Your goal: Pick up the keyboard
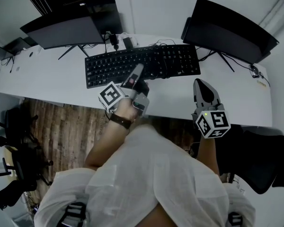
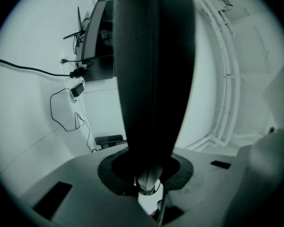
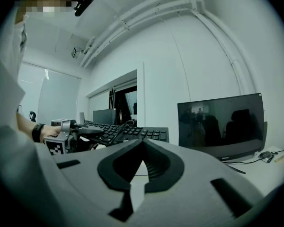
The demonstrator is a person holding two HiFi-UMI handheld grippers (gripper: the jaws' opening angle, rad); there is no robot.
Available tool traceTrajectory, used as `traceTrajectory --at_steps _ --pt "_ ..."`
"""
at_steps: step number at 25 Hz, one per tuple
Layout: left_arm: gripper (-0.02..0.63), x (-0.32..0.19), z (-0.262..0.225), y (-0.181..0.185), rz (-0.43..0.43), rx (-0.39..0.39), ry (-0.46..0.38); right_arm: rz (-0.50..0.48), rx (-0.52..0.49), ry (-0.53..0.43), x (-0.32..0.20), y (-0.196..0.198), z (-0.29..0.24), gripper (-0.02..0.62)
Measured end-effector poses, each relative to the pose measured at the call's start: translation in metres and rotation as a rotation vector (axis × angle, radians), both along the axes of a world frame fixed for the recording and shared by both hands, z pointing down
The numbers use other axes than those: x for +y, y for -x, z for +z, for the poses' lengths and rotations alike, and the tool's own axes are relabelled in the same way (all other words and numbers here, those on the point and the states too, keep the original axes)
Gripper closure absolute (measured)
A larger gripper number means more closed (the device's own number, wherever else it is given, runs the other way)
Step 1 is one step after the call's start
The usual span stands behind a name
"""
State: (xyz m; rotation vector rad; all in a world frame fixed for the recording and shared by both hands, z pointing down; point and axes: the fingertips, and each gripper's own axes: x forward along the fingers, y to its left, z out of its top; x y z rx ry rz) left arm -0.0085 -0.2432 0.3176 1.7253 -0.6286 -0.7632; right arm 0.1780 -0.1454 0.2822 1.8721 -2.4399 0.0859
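Black rectangular plastic keyboard (image 1: 142, 64) is apparently hanging off the white desk (image 1: 47, 79), with the left gripper (image 1: 136, 74) jaws clamping it and the right gripper (image 1: 202, 83) jaws resting together, empty.

The rectangular plastic keyboard (image 1: 170, 60) is black, the worktop (image 1: 38, 79) white, the plank floor (image 1: 61, 126) brown; the marker cube (image 1: 110, 96) shows black-and-white squares.

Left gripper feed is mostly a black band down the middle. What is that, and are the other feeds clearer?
Left gripper view: the keyboard, clamped edge-on in the left gripper, fills the centre as a dark, featureless band; corners are vignetted. Right gripper view: sharp, with reflections on the monitor screen. Head view: evenly lit, though fisheye bends the desk edge.
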Motion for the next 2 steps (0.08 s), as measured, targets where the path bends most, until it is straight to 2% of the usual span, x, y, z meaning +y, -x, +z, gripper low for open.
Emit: traceTrajectory --at_steps 2 --pt "0.545 0.0017 0.0004 -0.0012 0.000 -0.001 -0.004 0.000 0.001 0.002 0.0011 -0.0016 0.0029 0.595"
